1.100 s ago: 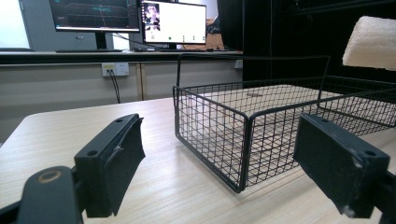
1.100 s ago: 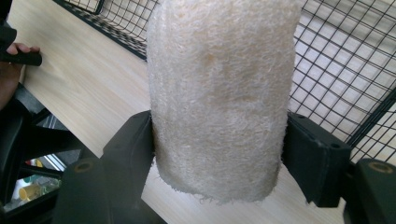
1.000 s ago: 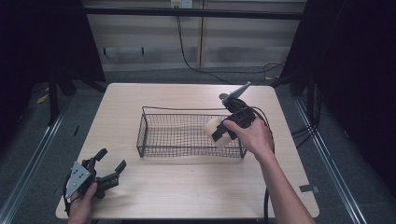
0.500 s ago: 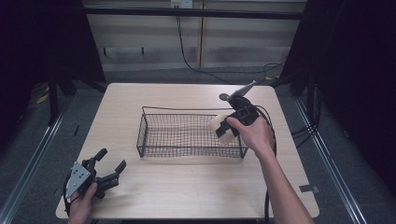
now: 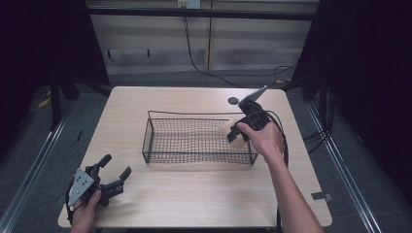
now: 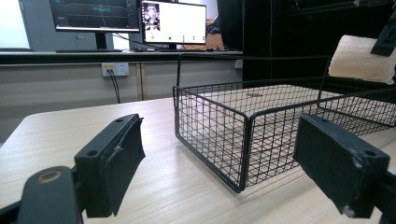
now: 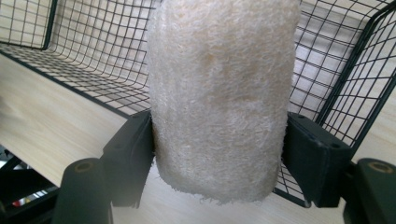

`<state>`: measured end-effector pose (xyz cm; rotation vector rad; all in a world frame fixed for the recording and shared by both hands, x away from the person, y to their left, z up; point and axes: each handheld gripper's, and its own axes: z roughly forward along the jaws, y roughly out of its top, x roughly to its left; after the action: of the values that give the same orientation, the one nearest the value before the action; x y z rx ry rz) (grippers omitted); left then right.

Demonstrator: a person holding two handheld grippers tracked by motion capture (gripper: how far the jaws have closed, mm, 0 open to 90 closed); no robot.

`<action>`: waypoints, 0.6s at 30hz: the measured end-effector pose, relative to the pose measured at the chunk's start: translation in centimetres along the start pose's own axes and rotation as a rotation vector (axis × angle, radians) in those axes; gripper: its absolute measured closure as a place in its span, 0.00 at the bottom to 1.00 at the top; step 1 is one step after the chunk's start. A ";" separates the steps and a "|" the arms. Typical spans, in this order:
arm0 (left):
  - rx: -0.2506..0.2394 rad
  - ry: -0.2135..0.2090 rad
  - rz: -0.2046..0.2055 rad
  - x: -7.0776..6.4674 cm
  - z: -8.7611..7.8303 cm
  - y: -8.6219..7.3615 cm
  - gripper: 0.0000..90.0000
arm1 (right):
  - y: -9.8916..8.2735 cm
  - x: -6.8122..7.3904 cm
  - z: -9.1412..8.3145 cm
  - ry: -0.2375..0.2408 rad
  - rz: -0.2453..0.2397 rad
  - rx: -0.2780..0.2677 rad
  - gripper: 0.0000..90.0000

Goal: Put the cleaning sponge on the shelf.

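A cream, rough-fibred sponge pad [image 7: 219,93] stands upright between the jaws of my right gripper [image 7: 219,144], which is shut on it. In the high view the sponge [image 5: 231,136] hangs over the right end of a black wire basket [image 5: 194,158], just above its rim, with the right gripper [image 5: 238,132] beside it. The left gripper view has the sponge [image 6: 362,58] raised over the basket's [image 6: 210,126] far end. My left gripper [image 5: 116,165] rests at the table's front left corner, open, with nothing between its jaws.
The light wooden table [image 5: 194,204] has bare room in front of and to the left of the basket. A small dark disc [image 5: 233,101] lies behind the basket near the right gripper. Monitors [image 6: 140,21] stand beyond the table.
My right gripper has moved slightly right and up with the sponge, from inside the basket toward its right end. The left gripper has stayed put.
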<state>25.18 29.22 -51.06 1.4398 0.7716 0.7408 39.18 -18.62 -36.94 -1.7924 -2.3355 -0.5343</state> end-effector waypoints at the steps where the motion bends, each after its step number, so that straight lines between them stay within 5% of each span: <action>1: 0.000 0.000 0.000 0.0 0.0 0.0 0.17 | 0.0 -0.1 0.1 -0.003 0.012 0.000 0.32; 18: 0.000 0.000 0.000 0.0 0.0 0.0 0.17 | -0.5 -1.4 1.9 -0.062 0.096 -0.003 0.32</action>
<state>25.19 29.22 -51.06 1.4399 0.7715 0.7405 39.29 -19.33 -39.27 -1.9375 -2.2750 -0.4757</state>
